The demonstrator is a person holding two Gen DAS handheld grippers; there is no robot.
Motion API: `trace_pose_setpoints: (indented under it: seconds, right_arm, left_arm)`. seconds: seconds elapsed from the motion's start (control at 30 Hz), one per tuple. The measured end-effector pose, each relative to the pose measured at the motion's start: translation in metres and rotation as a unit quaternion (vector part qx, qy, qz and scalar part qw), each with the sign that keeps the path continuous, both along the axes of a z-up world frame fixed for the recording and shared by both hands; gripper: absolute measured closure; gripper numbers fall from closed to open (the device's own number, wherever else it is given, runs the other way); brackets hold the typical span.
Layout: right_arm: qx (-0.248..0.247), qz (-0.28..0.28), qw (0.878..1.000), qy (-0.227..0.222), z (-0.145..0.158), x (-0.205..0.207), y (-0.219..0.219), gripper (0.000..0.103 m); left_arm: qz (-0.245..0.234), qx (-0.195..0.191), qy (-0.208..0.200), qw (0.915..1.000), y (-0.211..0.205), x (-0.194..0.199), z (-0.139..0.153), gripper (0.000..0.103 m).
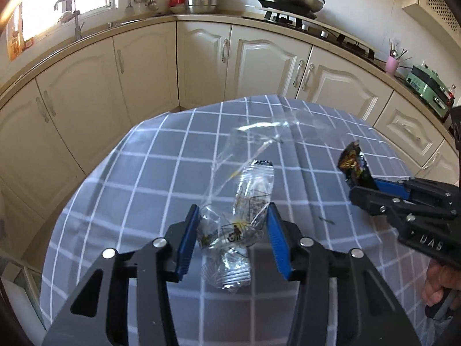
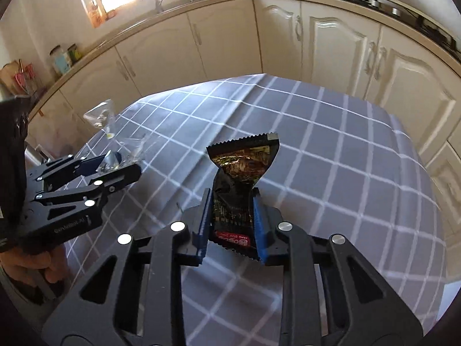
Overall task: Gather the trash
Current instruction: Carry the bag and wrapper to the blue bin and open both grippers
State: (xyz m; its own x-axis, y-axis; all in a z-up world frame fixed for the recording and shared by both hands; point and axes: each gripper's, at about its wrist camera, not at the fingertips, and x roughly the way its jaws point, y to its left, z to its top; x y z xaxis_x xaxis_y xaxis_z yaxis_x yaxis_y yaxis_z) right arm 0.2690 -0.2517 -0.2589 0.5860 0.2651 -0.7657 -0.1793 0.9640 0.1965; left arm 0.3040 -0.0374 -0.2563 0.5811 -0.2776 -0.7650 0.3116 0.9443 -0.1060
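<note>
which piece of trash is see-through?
The clear plastic bag between the left gripper's pads. The other piece, the snack wrapper in the right gripper, is opaque black with gold print.

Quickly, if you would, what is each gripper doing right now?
Left gripper: closed on the clear plastic bag.
Right gripper: closed on the dark snack wrapper.
</note>
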Motion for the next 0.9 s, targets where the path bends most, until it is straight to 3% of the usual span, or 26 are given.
trace_pose_setpoints:
  seconds: [0.5,0.9]
  right_arm:
    - [0.044,-0.057,0.996,-0.060,0.056,-0.104,-0.068,0.077]
    - [0.079,-0.150,0.981,-0.097,0.075,-0.173,-0.170,0.077]
  left_arm:
    - [-0.005,-0.058,-0.028,0.9979,-0.036,-0.096,0.047,0.057]
    - [-0.080,-0.050,-0.051,0.9943,-0.132,-0.143,0.081,0.057]
